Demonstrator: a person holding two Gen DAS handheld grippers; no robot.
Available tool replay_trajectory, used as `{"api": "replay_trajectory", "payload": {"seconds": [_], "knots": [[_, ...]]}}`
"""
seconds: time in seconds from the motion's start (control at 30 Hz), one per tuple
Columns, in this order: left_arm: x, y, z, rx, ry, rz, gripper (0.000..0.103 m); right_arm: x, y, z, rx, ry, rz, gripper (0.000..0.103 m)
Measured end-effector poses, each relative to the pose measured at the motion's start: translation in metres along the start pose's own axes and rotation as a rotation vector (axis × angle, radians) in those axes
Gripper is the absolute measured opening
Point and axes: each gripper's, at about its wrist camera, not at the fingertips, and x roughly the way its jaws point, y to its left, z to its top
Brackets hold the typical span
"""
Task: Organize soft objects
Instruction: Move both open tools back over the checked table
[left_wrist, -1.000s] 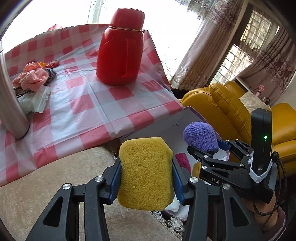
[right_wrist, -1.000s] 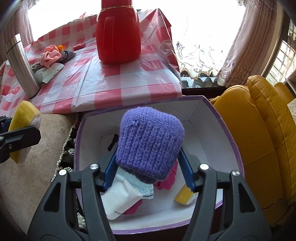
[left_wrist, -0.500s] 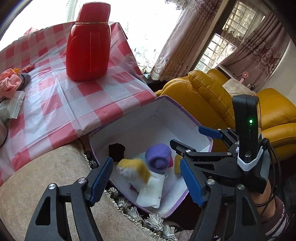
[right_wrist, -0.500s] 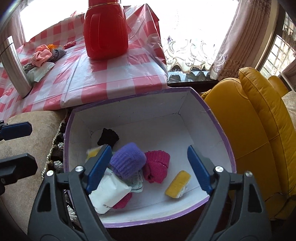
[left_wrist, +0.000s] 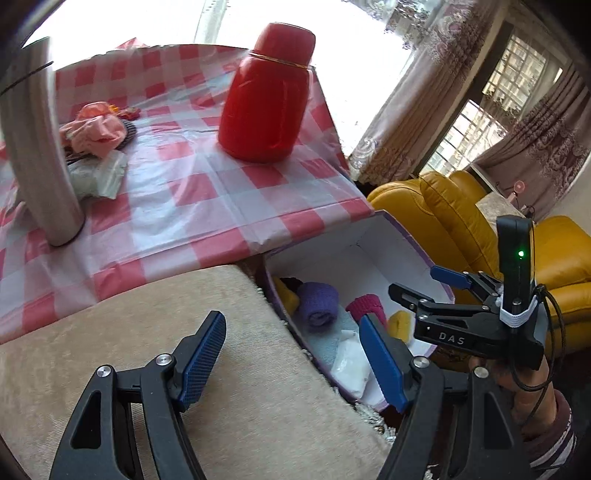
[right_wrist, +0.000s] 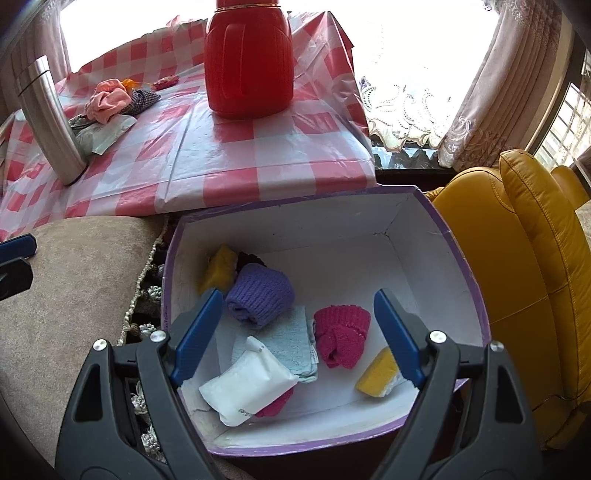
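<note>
A white box with a purple rim (right_wrist: 458, 258) stands on the floor below the table edge. In it lie a purple knit roll (right_wrist: 262, 295), a yellow sponge (right_wrist: 218, 269) against the left wall, a pink knit piece (right_wrist: 341, 332), a second yellow sponge (right_wrist: 376, 376), a white packet (right_wrist: 247, 387) and a light blue cloth (right_wrist: 291, 339). My right gripper (right_wrist: 298, 299) hangs open above the box, nothing between its blue pads. My left gripper (left_wrist: 291, 325) is open and empty over the beige cushion (left_wrist: 166, 332), just left of the box (left_wrist: 354, 254).
The table with a red-and-white check cloth (right_wrist: 221, 147) carries a red jug (right_wrist: 249, 62), a steel flask (right_wrist: 48, 118) and a pile of pink and dark cloth (right_wrist: 109, 99) with a plastic packet. A yellow leather sofa (right_wrist: 524, 258) stands right of the box.
Both grippers opened: the yellow sponge and the purple knit roll fell into the box. The left gripper then drew back to the left, over the beige cushion.
</note>
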Motion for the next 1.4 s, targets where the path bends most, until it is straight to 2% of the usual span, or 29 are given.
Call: {"api": "replay_trajectory", "payload": {"seconds": [0.37,0.8,1.03,1.4], "knots": [[-0.041,0.084,-0.011,-0.184,-0.079,0.094,0.075,0.005,0.051,0.025,-0.080,-0.015,0.061,0.086],[-0.075,0.177,-0.004,-0.371,-0.156,0.204,0.075,0.009,0.093,0.074,-0.153,-0.059,0.103,0.086],[-0.083,0.218,0.006,-0.450,-0.184,0.234,0.075,0.008,0.126,0.119,-0.215,-0.113,0.139,0.086],[-0.082,0.267,0.038,-0.504,-0.205,0.261,0.075,0.023,0.186,0.216,-0.325,-0.209,0.149,0.086]]}}
